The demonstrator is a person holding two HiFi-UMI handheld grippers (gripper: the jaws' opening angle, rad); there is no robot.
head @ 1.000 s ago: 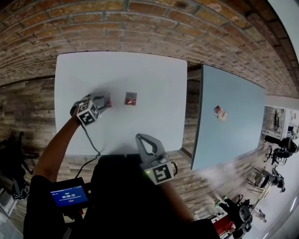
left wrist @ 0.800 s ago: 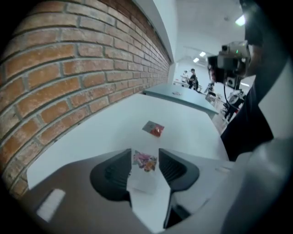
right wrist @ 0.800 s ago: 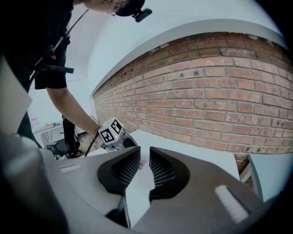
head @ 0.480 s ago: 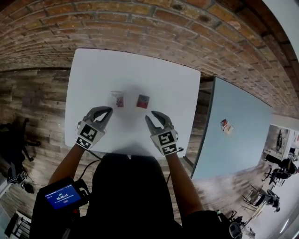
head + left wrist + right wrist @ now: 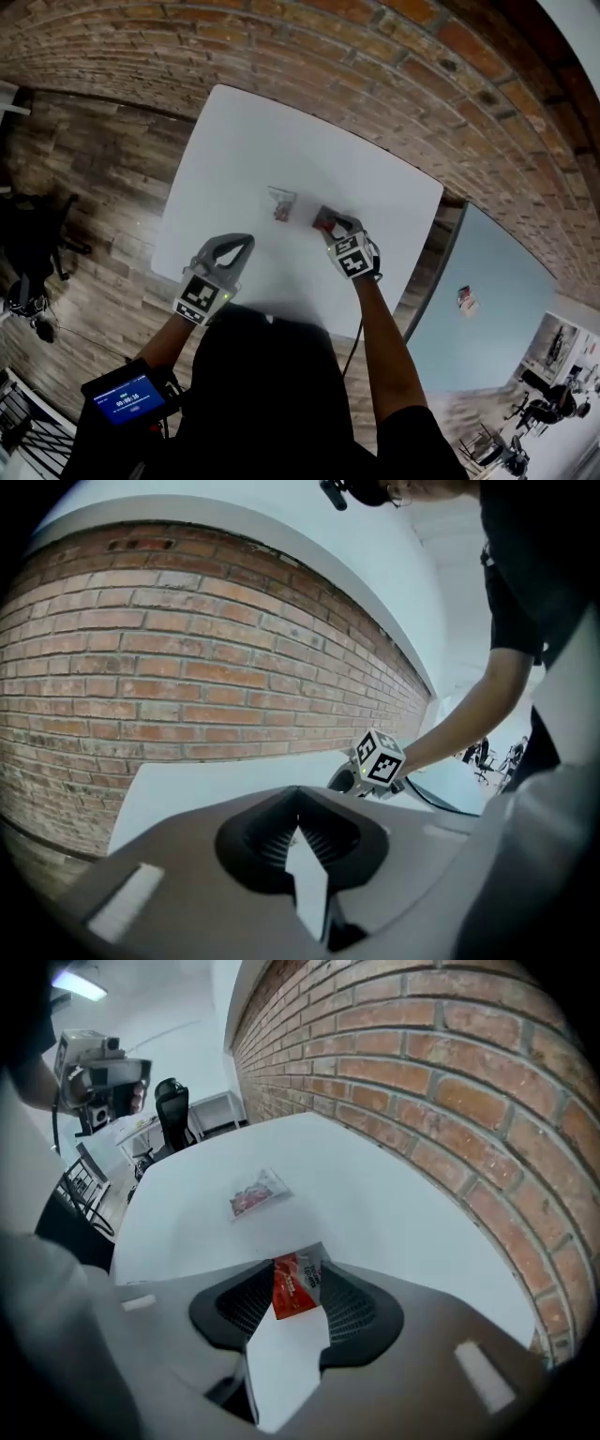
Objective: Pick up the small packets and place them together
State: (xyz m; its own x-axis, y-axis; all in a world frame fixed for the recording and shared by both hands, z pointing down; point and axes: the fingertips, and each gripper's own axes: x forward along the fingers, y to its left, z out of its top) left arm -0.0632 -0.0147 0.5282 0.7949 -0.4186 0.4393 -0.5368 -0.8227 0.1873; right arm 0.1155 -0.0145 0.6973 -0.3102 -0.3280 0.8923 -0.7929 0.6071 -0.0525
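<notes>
Two small packets lie near the middle of the white table (image 5: 244,141). The clear packet with red print (image 5: 281,203) (image 5: 255,1193) lies free on the left. The red packet (image 5: 323,218) (image 5: 293,1285) lies on the table between the fingers of my right gripper (image 5: 331,226) (image 5: 295,1281). That gripper points steeply down, its jaws have just been opening, and the pads stand clear of the packet. My left gripper (image 5: 244,244) (image 5: 300,819) hangs shut and empty above the table's near edge, well short of the clear packet.
A blue-grey table (image 5: 487,272) stands to the right with another small packet (image 5: 466,298) on it. A brick wall (image 5: 375,56) runs behind both tables. Office chairs (image 5: 28,234) stand on the wooden floor at the left. A small screen (image 5: 127,398) sits by my left arm.
The left gripper has let go of the clear packet, shut, and drawn back up toward the near edge. The right gripper has come forward and down over the red packet, opening its jaws.
</notes>
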